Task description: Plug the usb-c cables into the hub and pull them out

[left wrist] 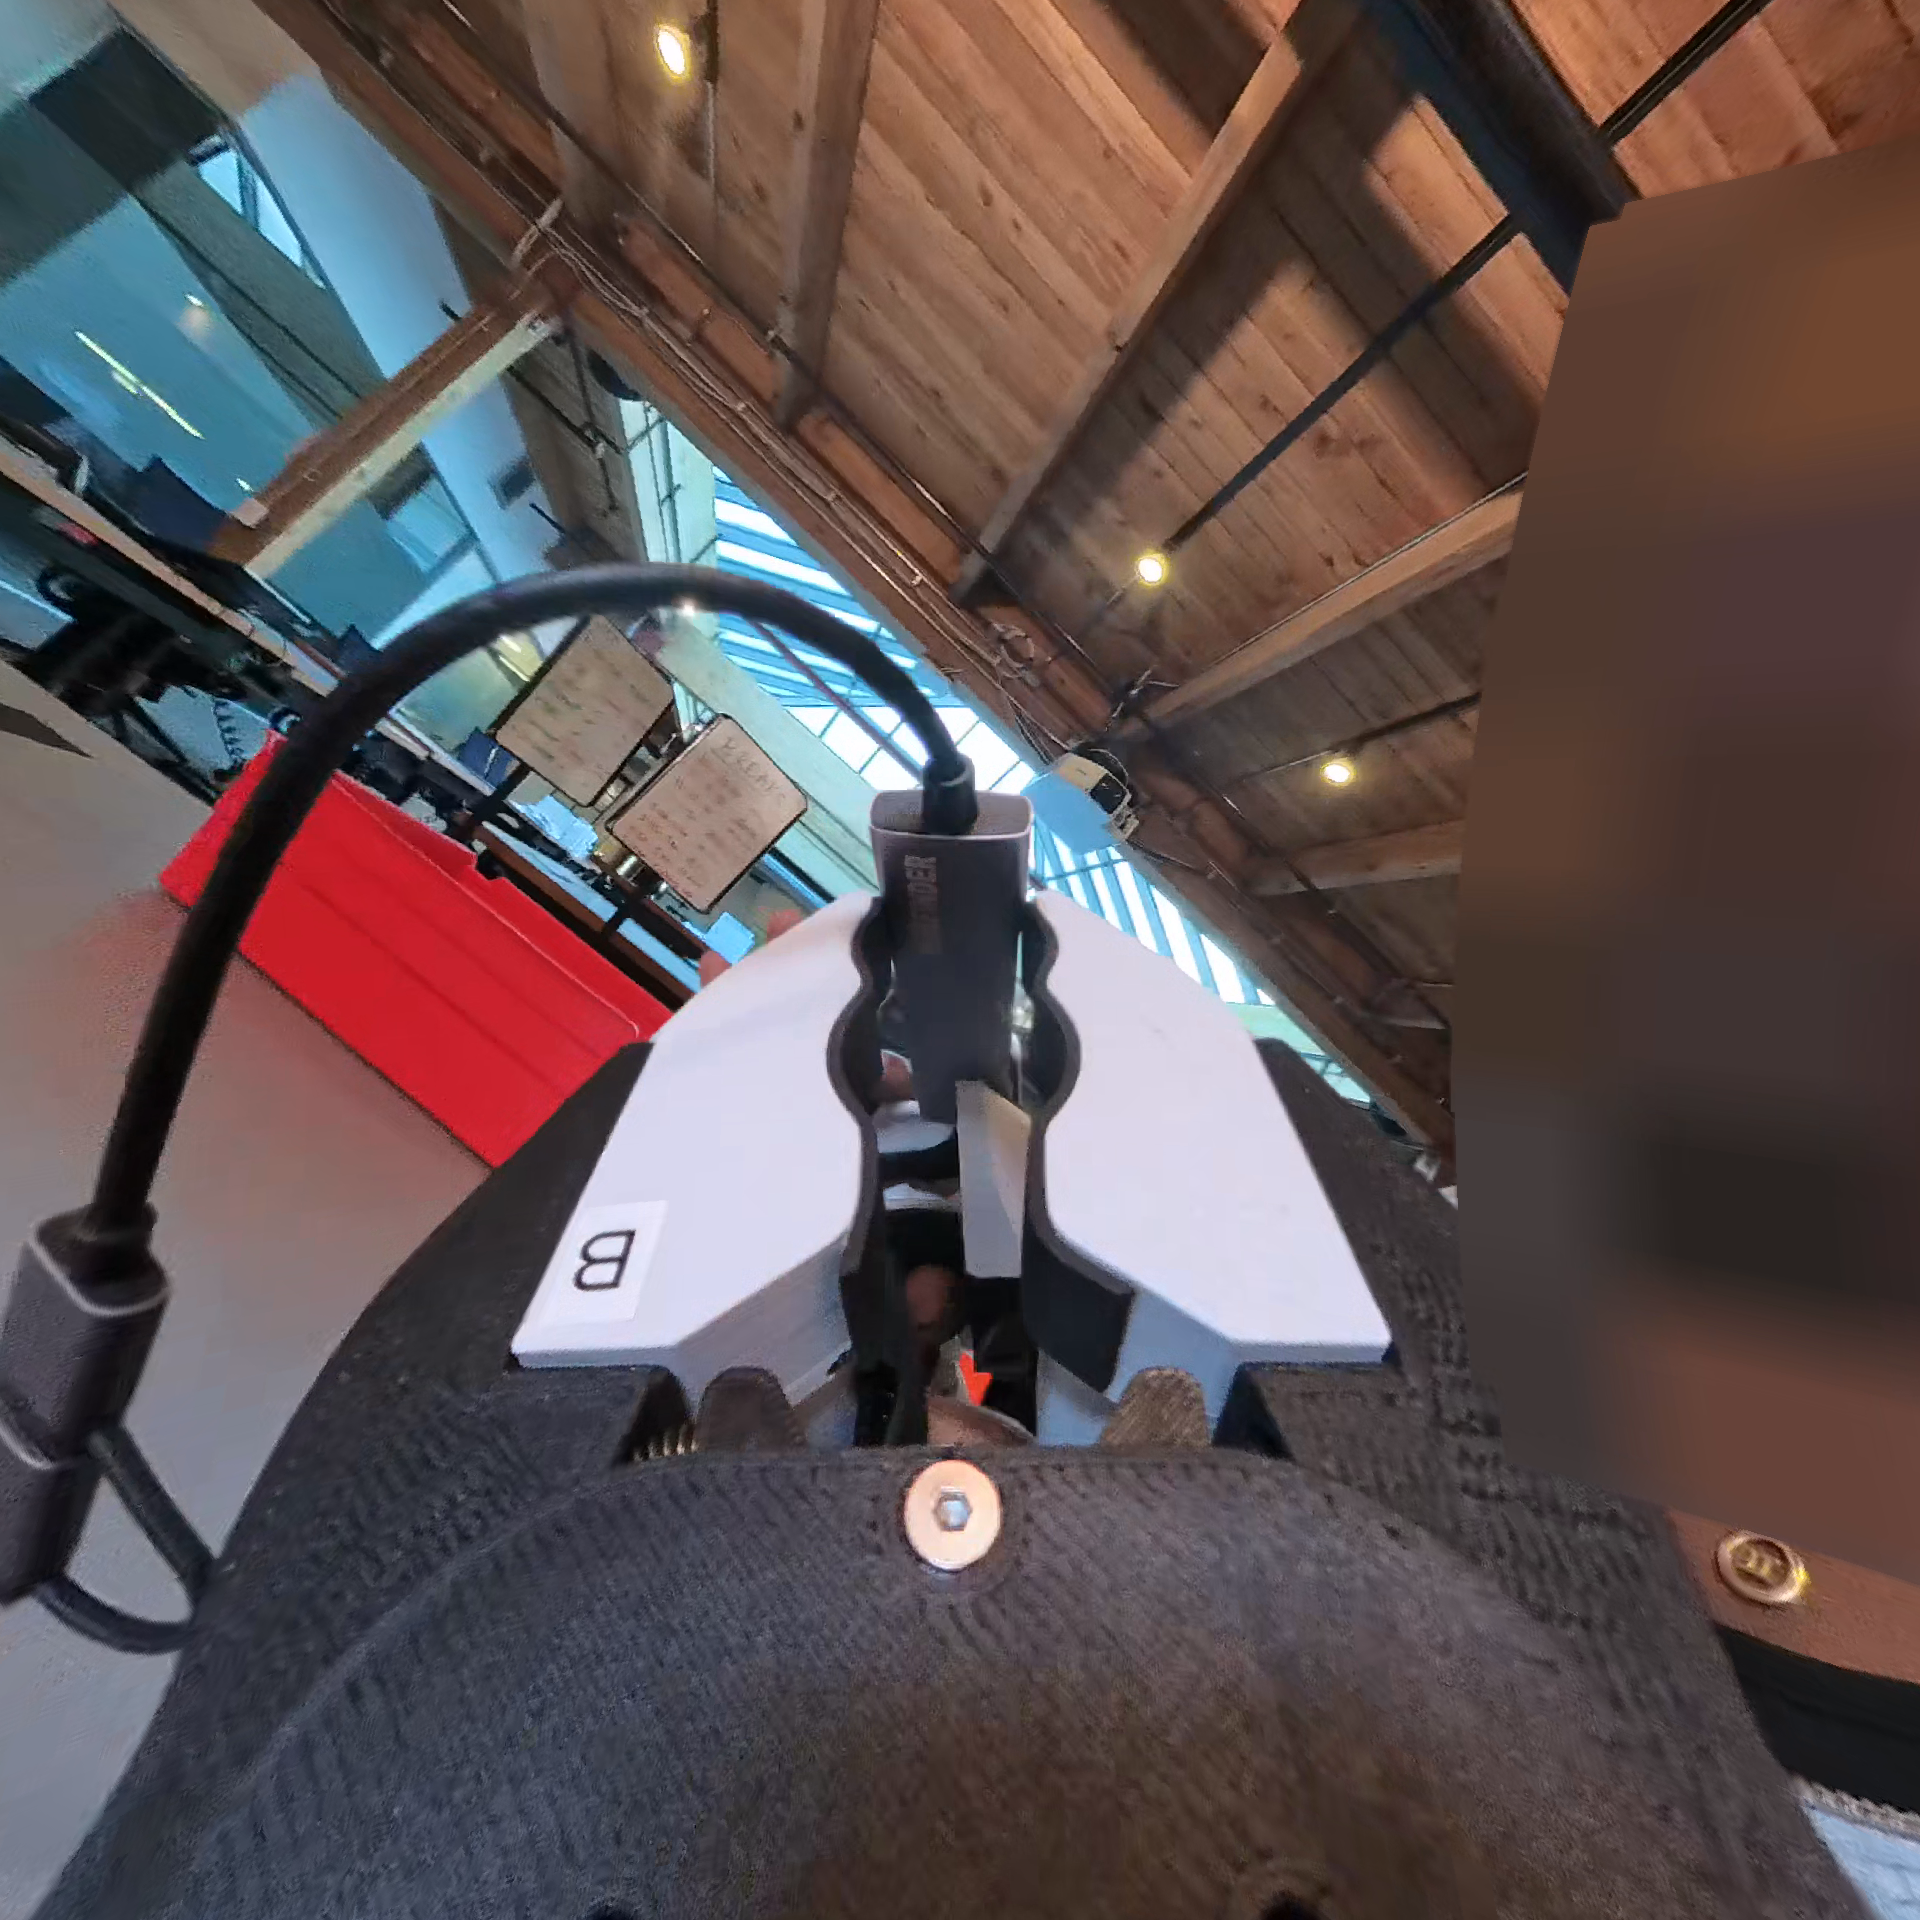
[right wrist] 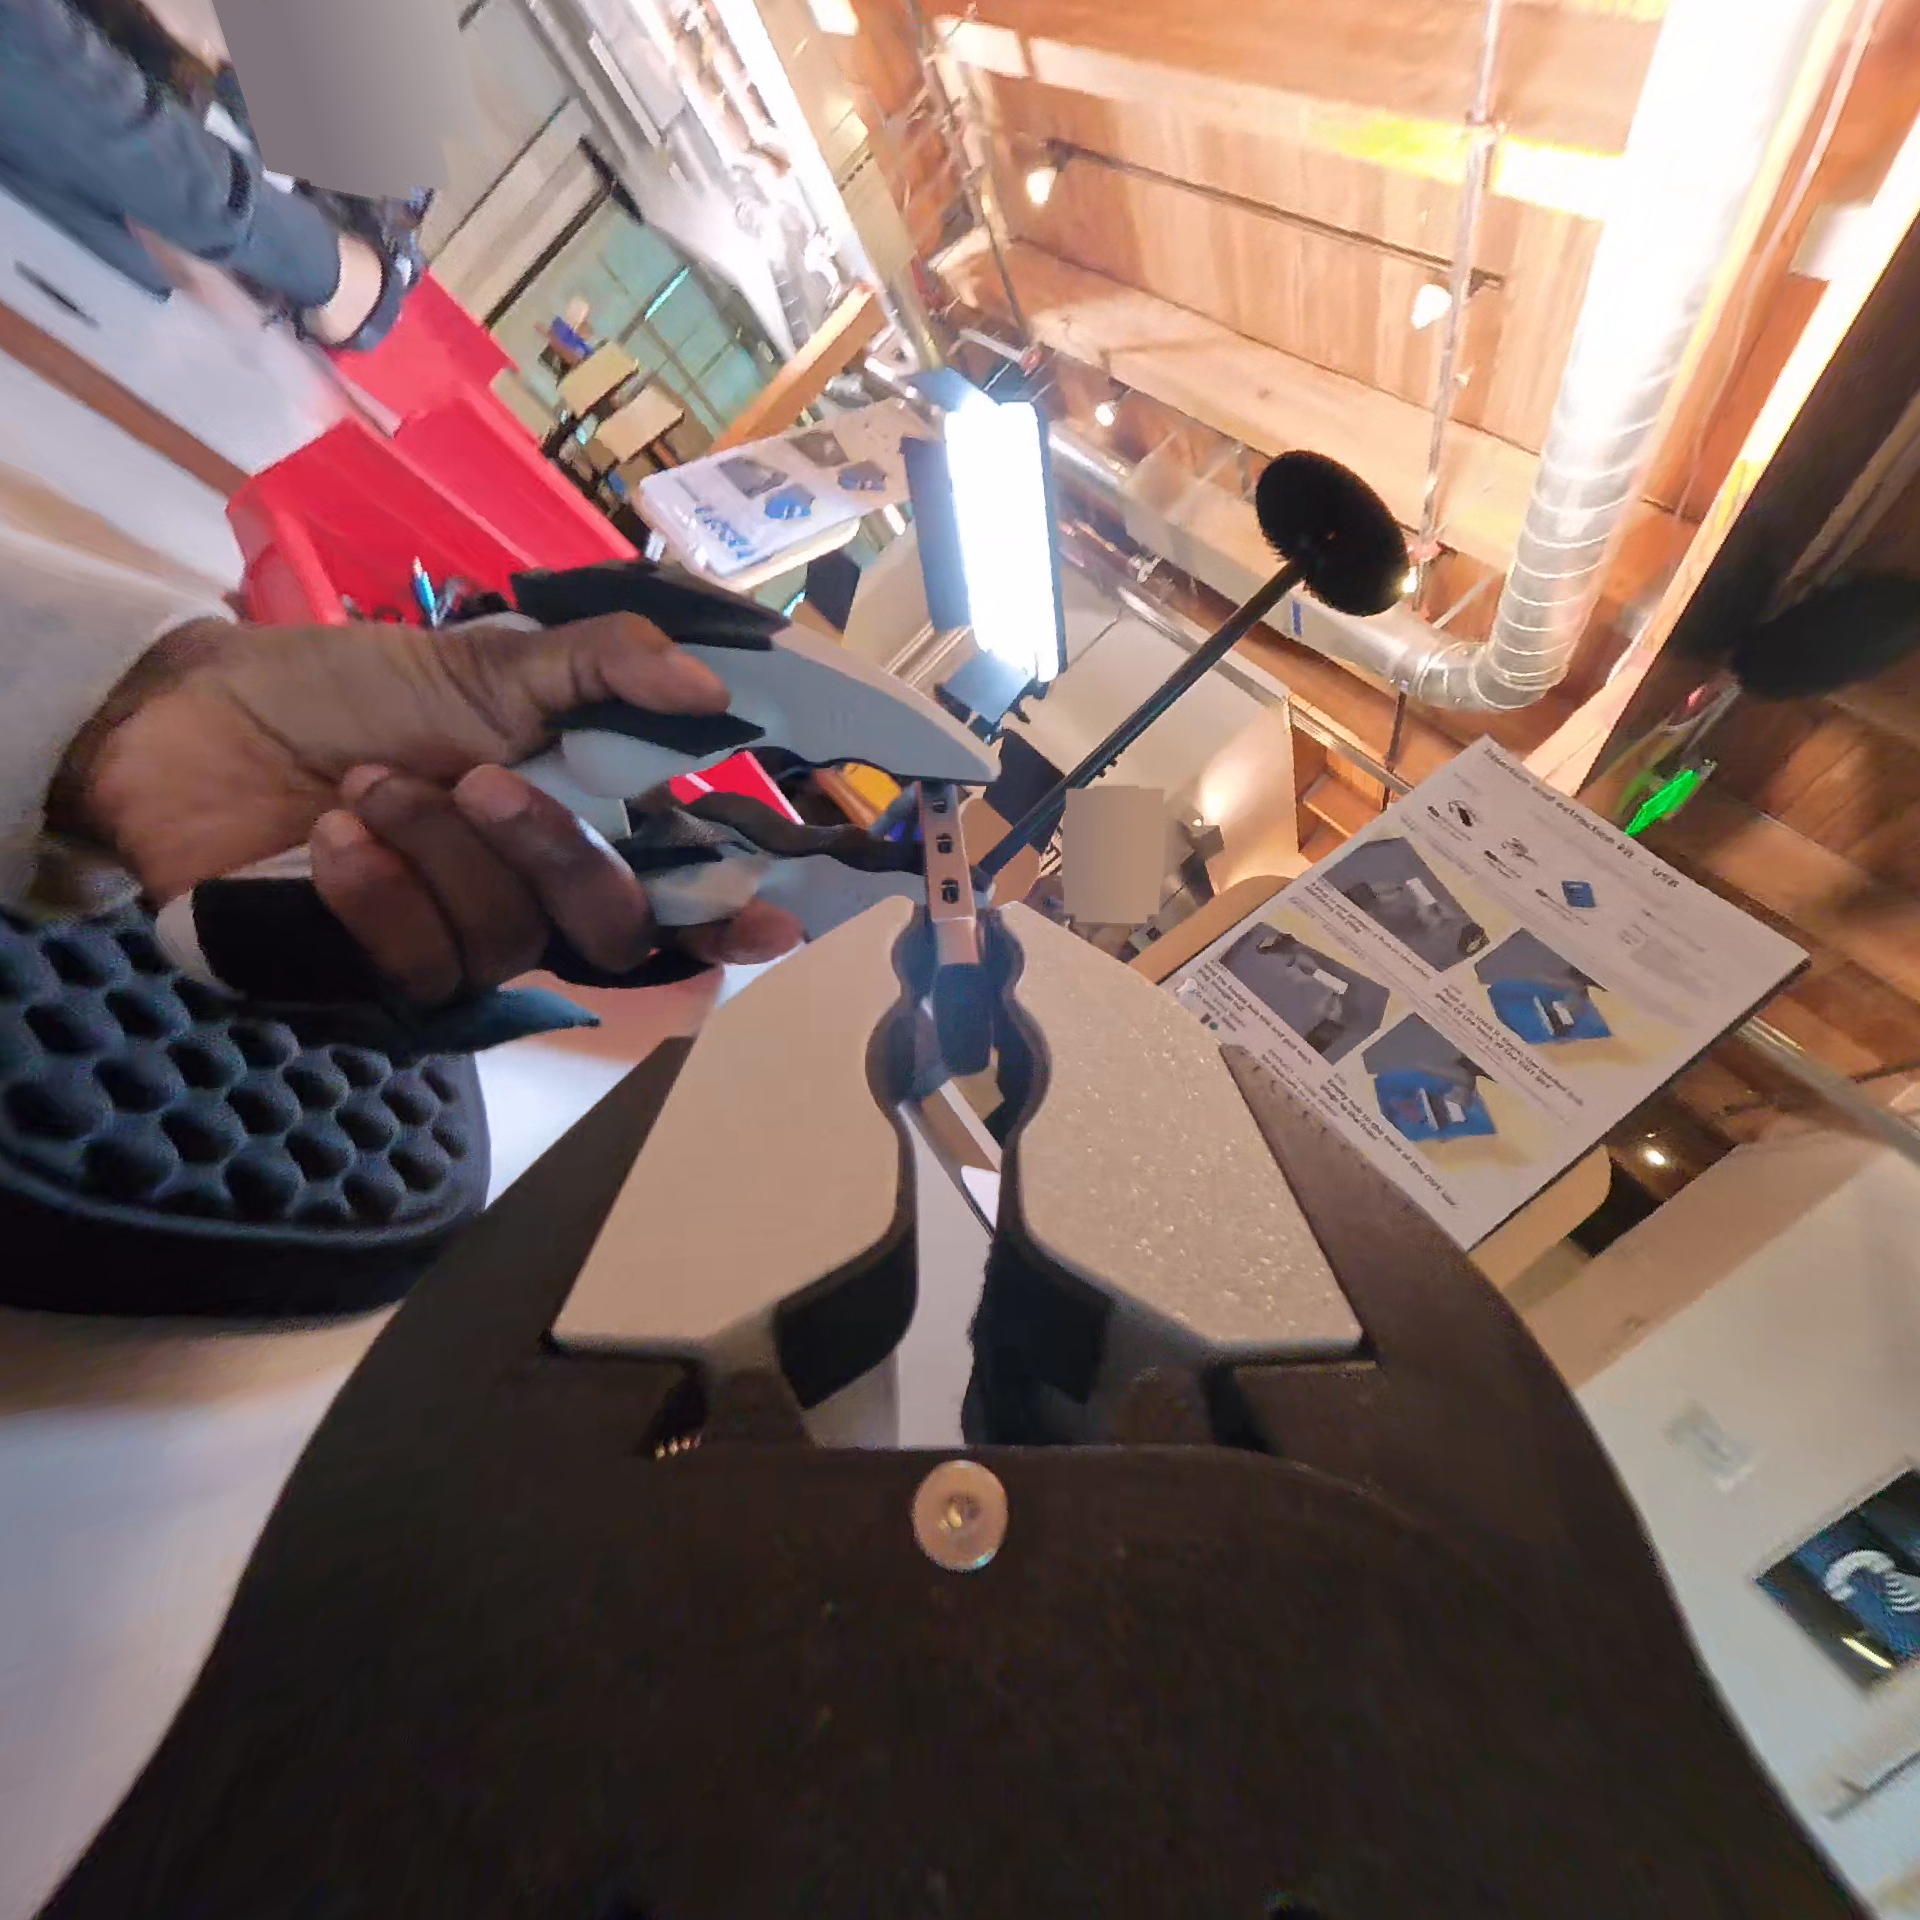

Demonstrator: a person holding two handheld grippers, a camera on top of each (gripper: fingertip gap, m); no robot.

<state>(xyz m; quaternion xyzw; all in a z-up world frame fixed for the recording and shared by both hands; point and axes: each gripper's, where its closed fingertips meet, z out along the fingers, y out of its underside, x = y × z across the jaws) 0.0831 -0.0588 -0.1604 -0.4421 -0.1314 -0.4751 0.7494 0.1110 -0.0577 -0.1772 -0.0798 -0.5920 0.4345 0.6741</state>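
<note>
My left gripper point(left wrist: 951, 920) is shut on the dark grey hub point(left wrist: 951, 966), gripping its narrow body. The hub's own black cable point(left wrist: 312, 790) arcs left to a plug with a tethered adapter point(left wrist: 73, 1351). In the right wrist view, a hand holds the left gripper point(right wrist: 940, 831), which clamps the hub point(right wrist: 948, 868) edge-on with its ports showing. My right gripper point(right wrist: 958, 935) is shut on a black usb-c plug point(right wrist: 961, 1003). The plug's tip meets the hub's lower end. I cannot tell how deep the plug sits.
Red crates point(right wrist: 416, 499) stand behind the hand and also show in the left wrist view point(left wrist: 395, 935). A printed instruction sheet point(right wrist: 1475, 977) stands at the right. A lit light panel point(right wrist: 997, 540) and a boom microphone point(right wrist: 1330, 530) are behind. A black dimpled cushion point(right wrist: 208, 1091) lies at the left. The tips of both grippers are at nearly the same place.
</note>
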